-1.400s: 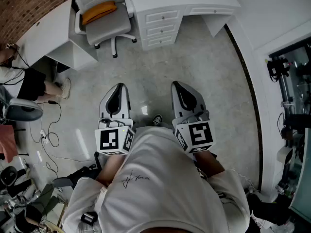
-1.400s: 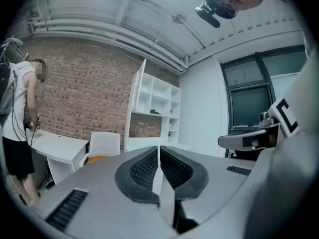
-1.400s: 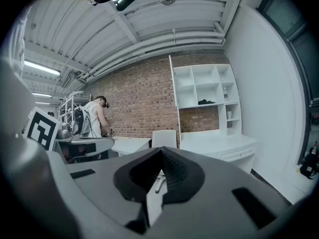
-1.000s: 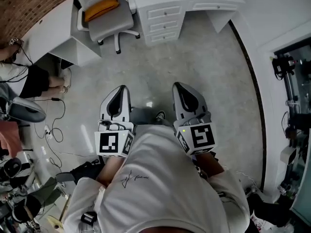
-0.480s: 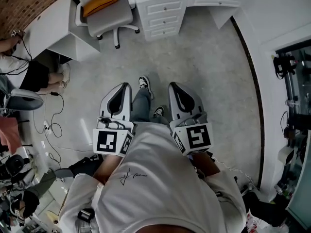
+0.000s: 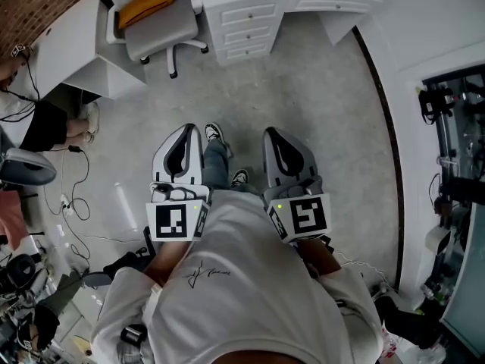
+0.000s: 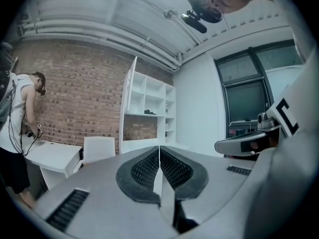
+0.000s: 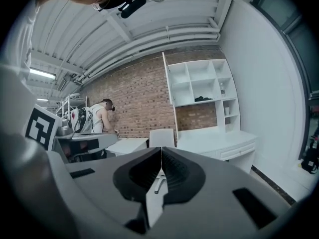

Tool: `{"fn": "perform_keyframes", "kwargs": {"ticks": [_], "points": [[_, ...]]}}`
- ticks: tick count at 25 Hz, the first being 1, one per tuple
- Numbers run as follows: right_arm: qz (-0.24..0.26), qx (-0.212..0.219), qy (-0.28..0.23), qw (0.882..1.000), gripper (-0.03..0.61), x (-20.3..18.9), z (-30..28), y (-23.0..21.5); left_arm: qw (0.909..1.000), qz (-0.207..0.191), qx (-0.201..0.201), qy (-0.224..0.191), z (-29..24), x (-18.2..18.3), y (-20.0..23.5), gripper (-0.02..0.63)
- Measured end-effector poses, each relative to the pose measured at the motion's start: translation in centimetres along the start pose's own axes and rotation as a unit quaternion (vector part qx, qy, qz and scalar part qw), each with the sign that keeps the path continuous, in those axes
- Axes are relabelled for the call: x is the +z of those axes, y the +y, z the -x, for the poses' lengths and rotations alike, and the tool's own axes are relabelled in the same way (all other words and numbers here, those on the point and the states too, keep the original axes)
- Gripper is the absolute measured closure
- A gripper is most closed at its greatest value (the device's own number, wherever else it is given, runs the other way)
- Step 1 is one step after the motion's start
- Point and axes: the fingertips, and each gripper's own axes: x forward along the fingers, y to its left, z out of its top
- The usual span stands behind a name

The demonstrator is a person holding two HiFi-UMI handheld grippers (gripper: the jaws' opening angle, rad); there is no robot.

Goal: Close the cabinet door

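A white shelf cabinet (image 7: 155, 108) stands on a desk against the brick wall, far ahead, and its tall narrow door (image 7: 128, 103) hangs open at its left side. The right gripper view shows the same cabinet (image 8: 202, 83) and open door (image 8: 169, 91). My left gripper (image 6: 184, 131) and right gripper (image 6: 274, 136) are held side by side at waist height over the floor, both shut and empty. The left gripper's jaws (image 7: 159, 149) meet in its own view, and so do the right gripper's (image 8: 161, 150).
A white desk with drawers (image 6: 254, 21) and a grey office chair (image 6: 151, 25) with an orange cushion are ahead. A person (image 8: 102, 116) works at a side desk on the left. Cables (image 6: 76, 211) trail over the floor at left. A dark equipment rack (image 6: 455, 150) lines the right wall.
The person holding the grippers has stepped forward, one foot showing between the grippers. The desk and chair have shifted slightly in view. Both grippers stay shut and level.
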Motion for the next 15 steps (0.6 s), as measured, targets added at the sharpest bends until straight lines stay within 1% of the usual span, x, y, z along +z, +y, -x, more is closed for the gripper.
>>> {"fn": "perform_keyframes", "kwargs": {"ticks": [3,5,9,12,15], "points": [[-0.003,-0.004,0.007,1.000,0.554,0.3,-1.8,-0.4,1.0000,0.006,0.003,-0.001,-1.2,0.2,1.1,0.597],[-0.011,0.003,0.009,1.000,0.554,0.6,-3.1,-0.4,0.9999,0.015,0.003,-0.003,-2.1,0.3,2.1,0.597],[-0.024,0.026,0.016,0.999,0.554,1.0,-6.3,-0.5,0.9985,0.053,-0.004,-0.009,-4.4,0.6,4.1,0.597],[-0.020,0.028,0.023,0.999,0.554,1.3,-8.7,-0.8,0.9986,0.052,-0.004,-0.008,-6.4,0.7,5.4,0.597],[-0.022,0.030,0.029,0.999,0.554,1.7,-11.1,-1.2,0.9988,0.048,0.005,-0.005,-8.6,1.0,6.8,0.597]]}}
